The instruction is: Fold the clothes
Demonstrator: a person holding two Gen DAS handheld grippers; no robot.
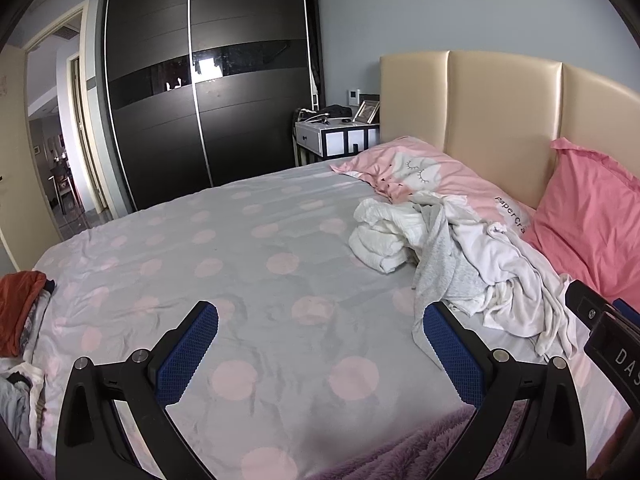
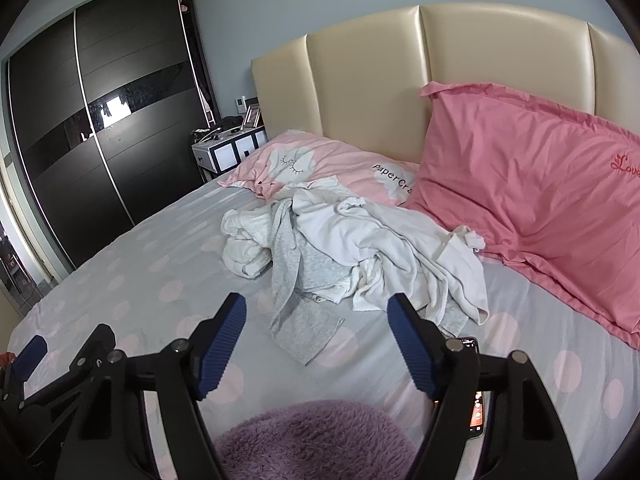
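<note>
A heap of unfolded clothes point(image 1: 460, 256) lies on the bed near the pillows: white garments point(image 2: 384, 248) with a grey one point(image 2: 304, 292) draped toward the front. My left gripper point(image 1: 320, 320) hovers open over the bare sheet, left of the heap, nothing between its blue pads point(image 1: 188, 352). My right gripper point(image 2: 316, 312) is open too, its jaws wide apart just short of the grey garment's hem. The left gripper's finger point(image 2: 30, 354) shows at the right wrist view's lower left. A stack of folded clothes point(image 1: 20, 316), orange on top, sits at the bed's left edge.
The bed has a grey sheet with pink dots point(image 1: 240, 264), a beige headboard point(image 2: 380, 92), a light pink pillow point(image 2: 328, 168) and a darker pink pillow point(image 2: 540, 200). A purple fluffy blanket point(image 2: 316, 440) lies at the near edge. A phone point(image 2: 476, 404) rests beside the right gripper. Dark wardrobe point(image 1: 200, 92) and nightstand point(image 1: 336, 136) stand beyond.
</note>
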